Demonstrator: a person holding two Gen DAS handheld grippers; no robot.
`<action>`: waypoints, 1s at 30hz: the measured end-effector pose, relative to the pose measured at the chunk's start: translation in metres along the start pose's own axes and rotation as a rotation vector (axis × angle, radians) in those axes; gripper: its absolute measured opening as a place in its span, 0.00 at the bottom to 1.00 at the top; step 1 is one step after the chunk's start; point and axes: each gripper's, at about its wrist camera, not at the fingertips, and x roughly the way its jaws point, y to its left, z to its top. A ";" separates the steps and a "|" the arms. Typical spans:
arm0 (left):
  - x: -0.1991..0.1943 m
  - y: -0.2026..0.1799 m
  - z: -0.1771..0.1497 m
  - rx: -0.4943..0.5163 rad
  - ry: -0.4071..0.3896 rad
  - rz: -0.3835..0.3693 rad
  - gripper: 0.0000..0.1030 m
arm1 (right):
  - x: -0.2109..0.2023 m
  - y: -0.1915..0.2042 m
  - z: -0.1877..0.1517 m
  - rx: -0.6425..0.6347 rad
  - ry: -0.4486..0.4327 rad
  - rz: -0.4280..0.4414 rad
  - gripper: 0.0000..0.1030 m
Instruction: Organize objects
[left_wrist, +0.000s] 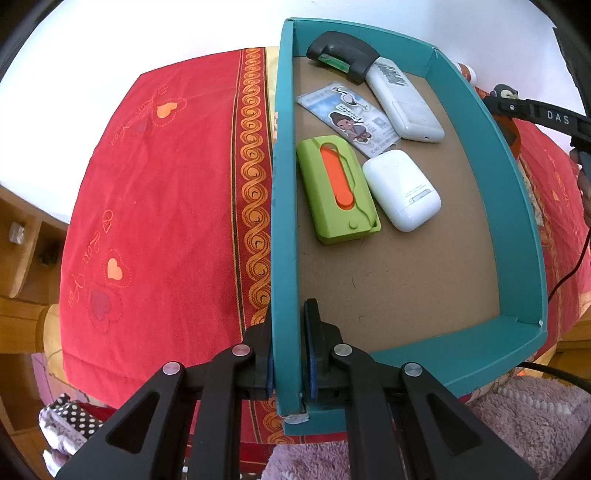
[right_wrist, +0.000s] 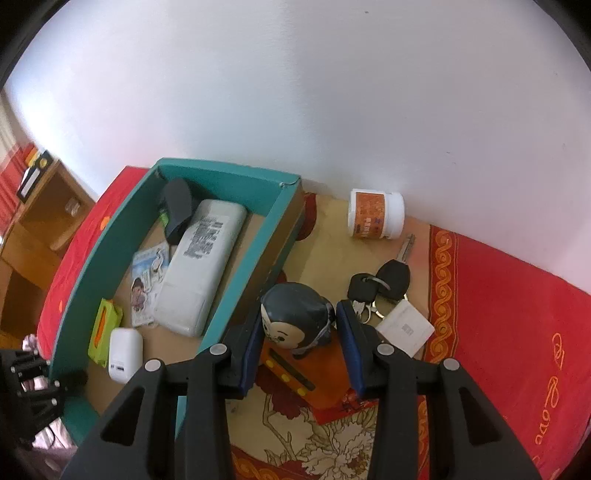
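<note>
My left gripper (left_wrist: 288, 354) is shut on the left wall of a teal box (left_wrist: 284, 206), near its front corner. The box holds a green and orange case (left_wrist: 338, 188), a white charger case (left_wrist: 402, 190), a white remote (left_wrist: 404, 103), a cartoon card (left_wrist: 347, 118) and a black clip (left_wrist: 341, 53). In the right wrist view my right gripper (right_wrist: 299, 332) is open around a dark-headed figurine (right_wrist: 295, 317) in an orange robe, just right of the teal box (right_wrist: 280, 236). The pads (right_wrist: 351, 343) flank its head; contact is unclear.
A bunch of keys (right_wrist: 380, 284), a white square adapter (right_wrist: 404, 328) and a white jar (right_wrist: 375, 214) lie on the red patterned cloth (right_wrist: 509, 317) right of the figurine. A wall is behind. Wooden shelves (right_wrist: 40, 221) stand at the left. Pink fleece (left_wrist: 517, 413) lies at the front.
</note>
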 end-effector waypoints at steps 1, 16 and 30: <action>0.000 0.000 0.000 0.000 0.000 0.000 0.11 | -0.001 0.001 0.000 -0.004 -0.003 -0.002 0.37; 0.000 0.000 0.000 -0.001 0.000 0.001 0.11 | -0.026 -0.015 -0.008 0.086 -0.074 -0.005 0.36; 0.000 -0.001 0.000 -0.002 0.000 0.001 0.11 | -0.046 -0.015 -0.014 0.135 -0.108 0.019 0.36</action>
